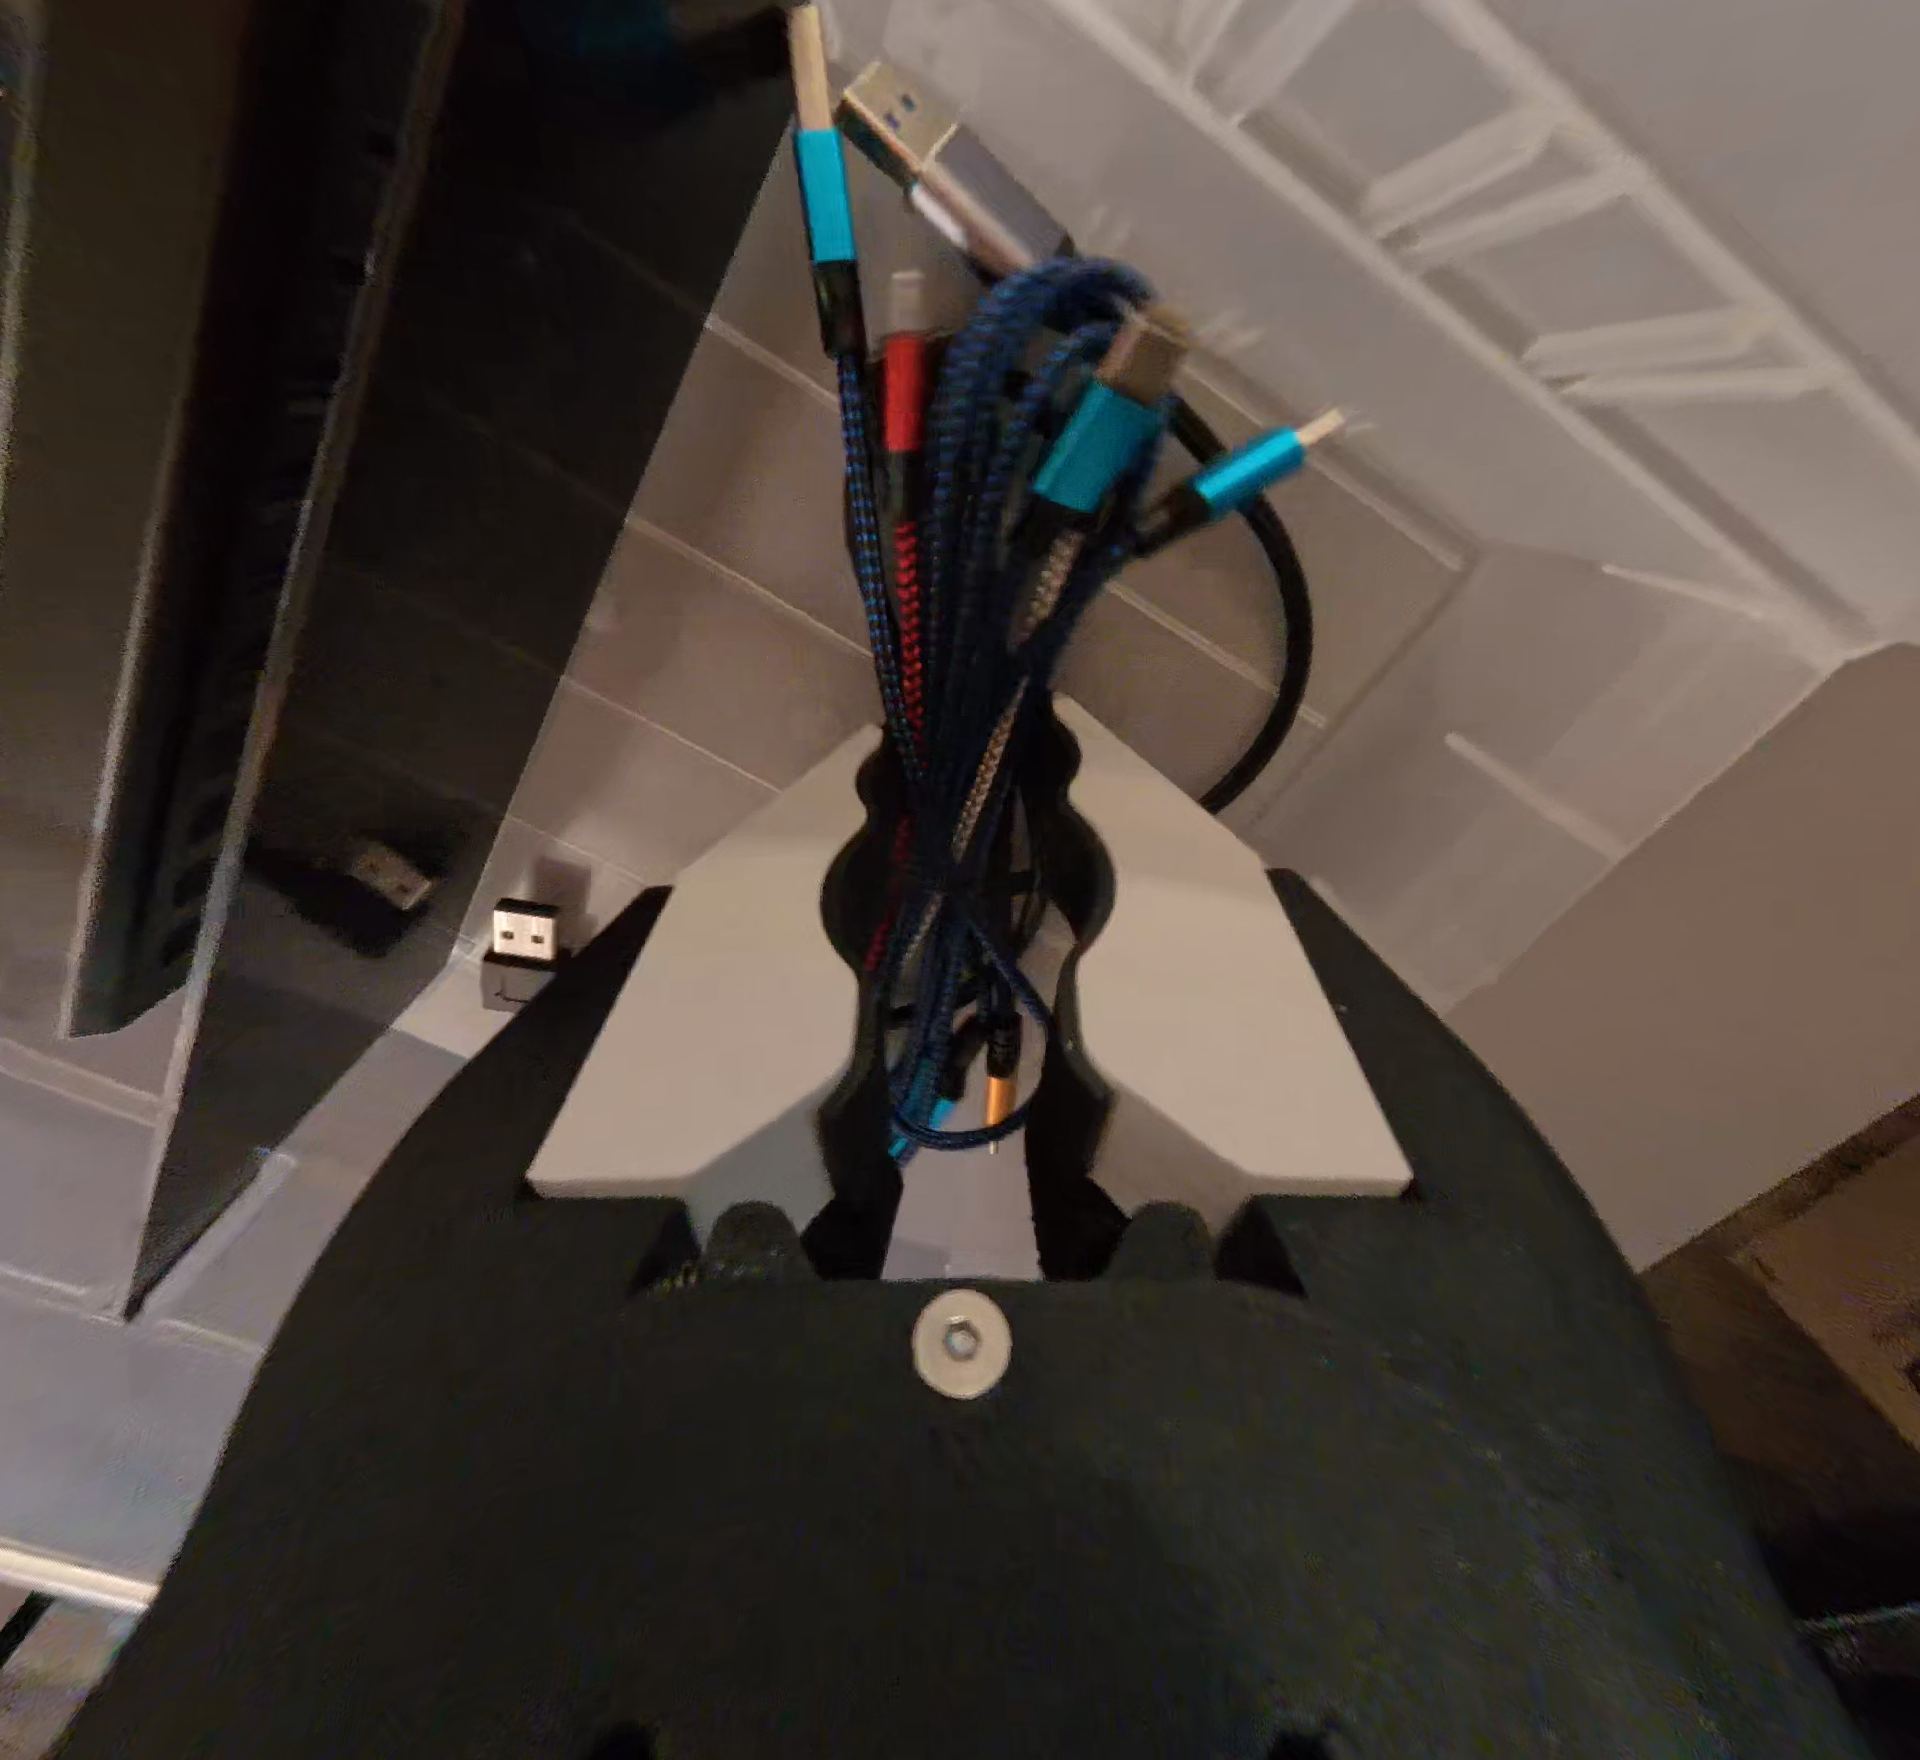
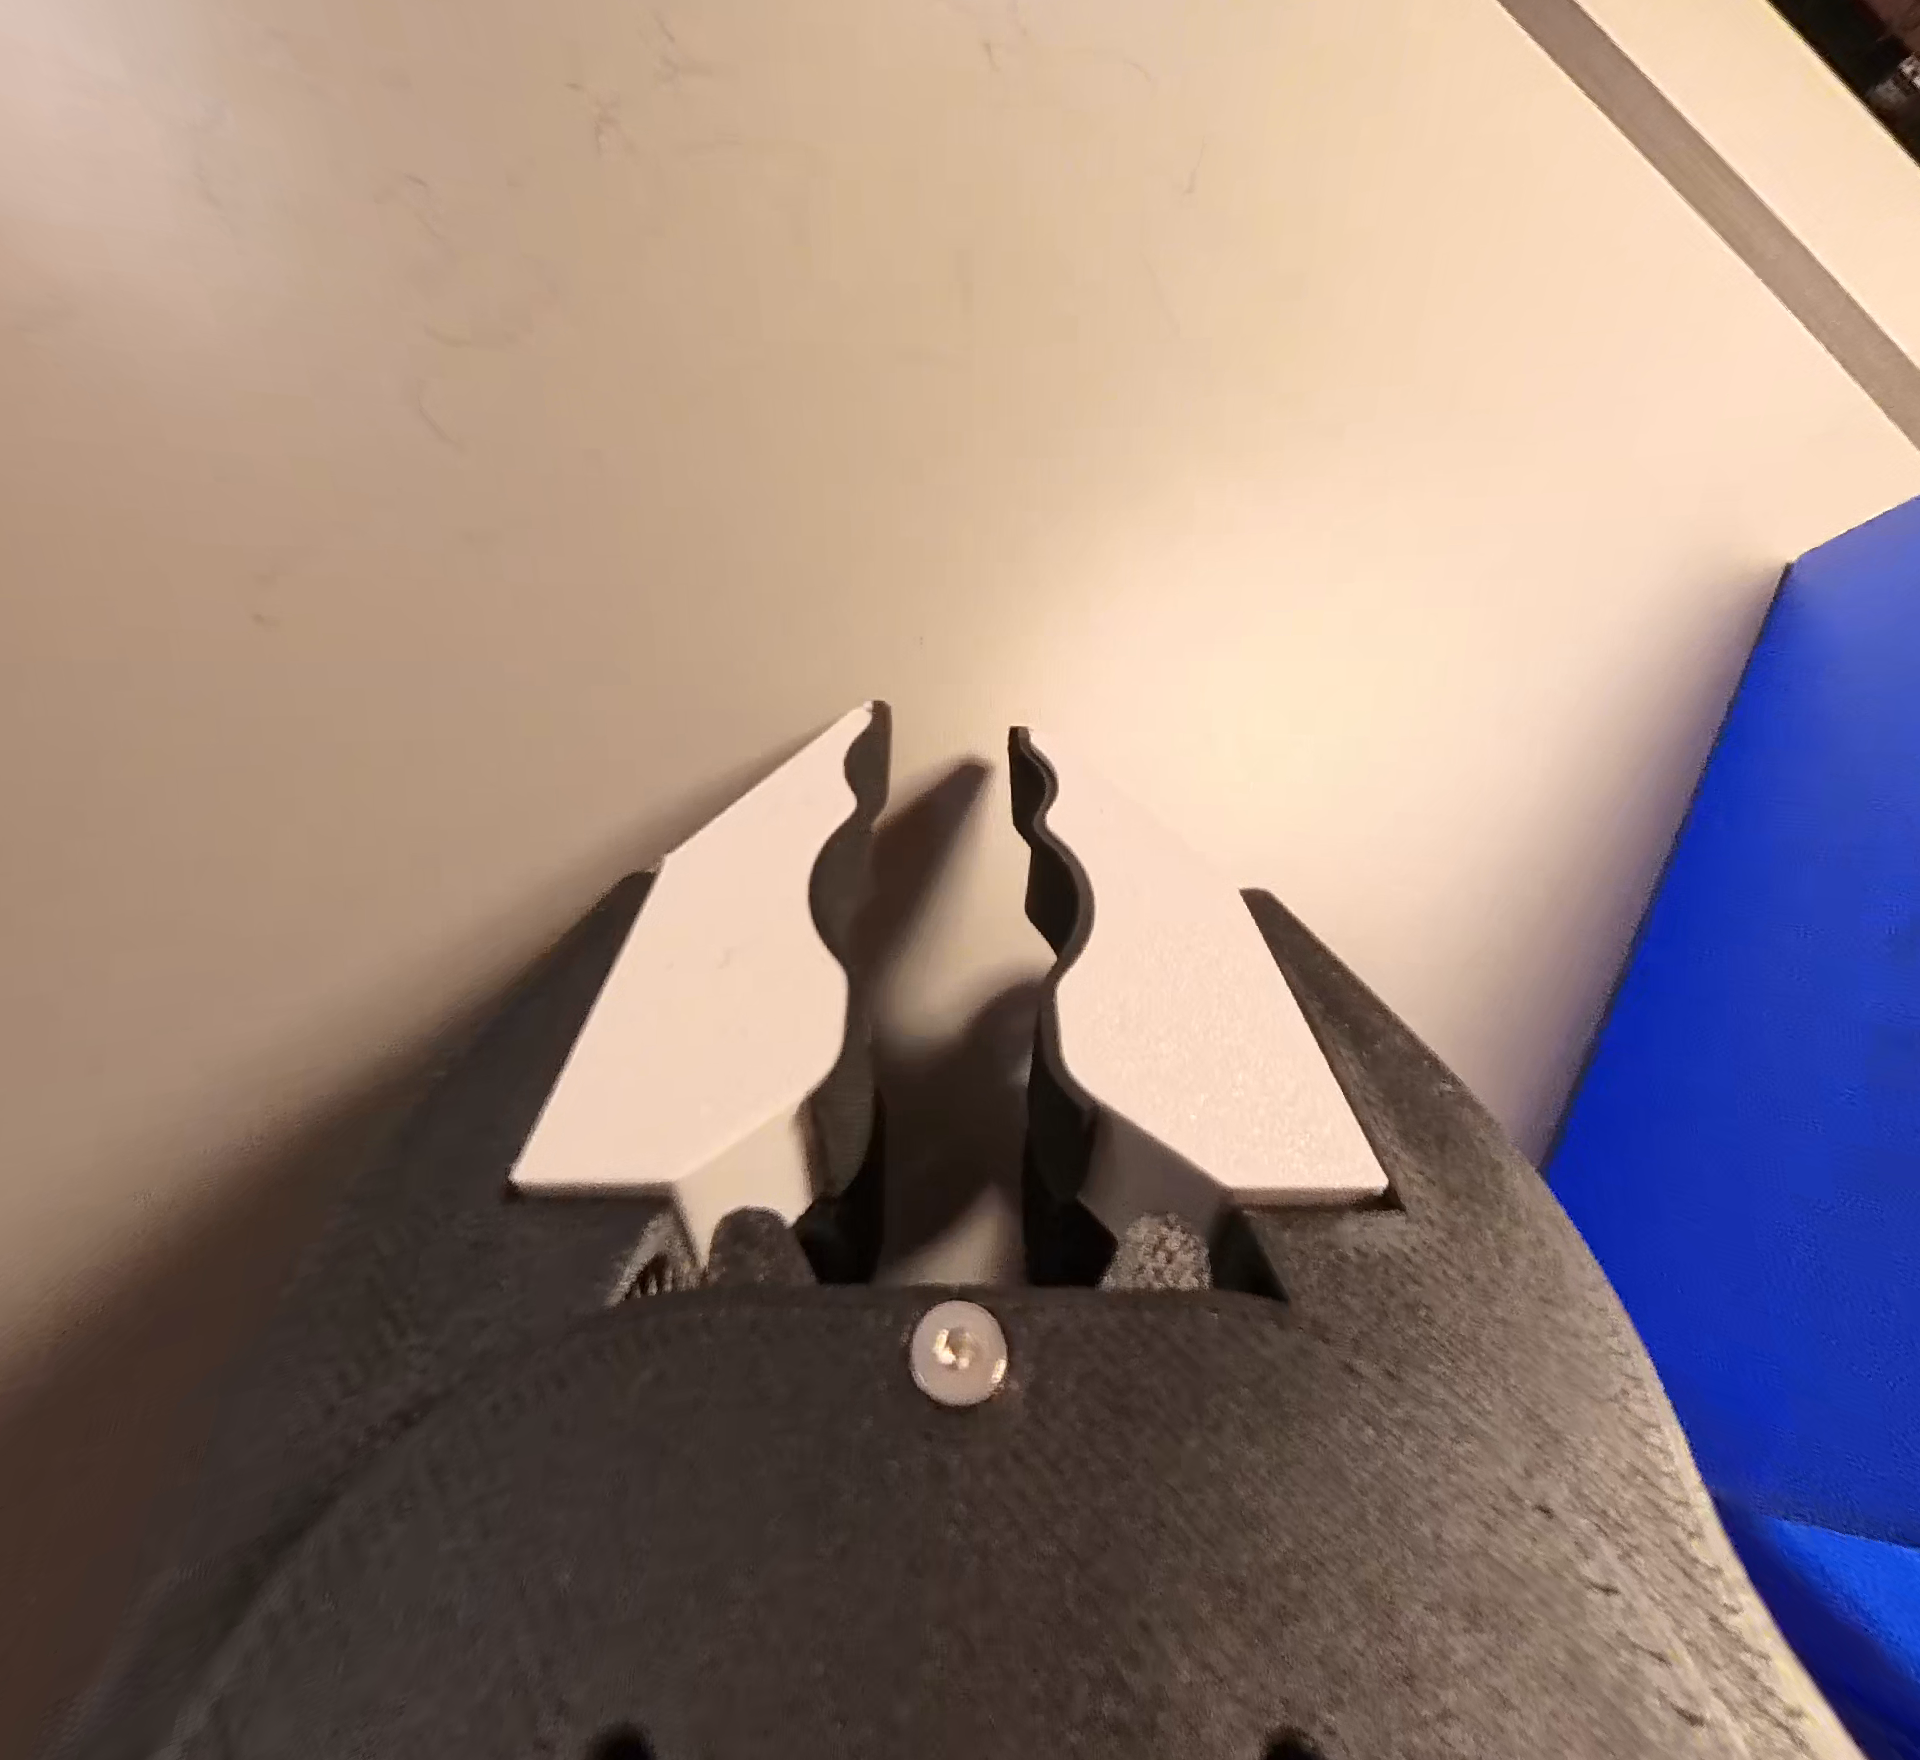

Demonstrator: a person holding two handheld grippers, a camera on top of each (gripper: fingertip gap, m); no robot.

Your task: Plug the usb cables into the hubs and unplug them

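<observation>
Your left gripper (image 1: 966,754) clamps a blurred bundle of USB cables (image 1: 956,630), their lower ends hidden between its fingers; your right gripper (image 2: 948,723) stands slightly parted, empty, over a beige table (image 2: 727,256).

My left camera looks close along its fingers (image 1: 790,1014) at clear bins (image 1: 1455,256); my right faces a bare table (image 2: 727,308) closely; nothing shared.

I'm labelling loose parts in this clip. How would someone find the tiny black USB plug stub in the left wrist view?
Start at the left gripper, shut on a bundle of cables. Look just left of its left finger, below the big tilted black slab. There the small black USB stub lies alone: short, squat, metal mouth showing, no cable on it, unlike the blue and red braided leads.
</observation>
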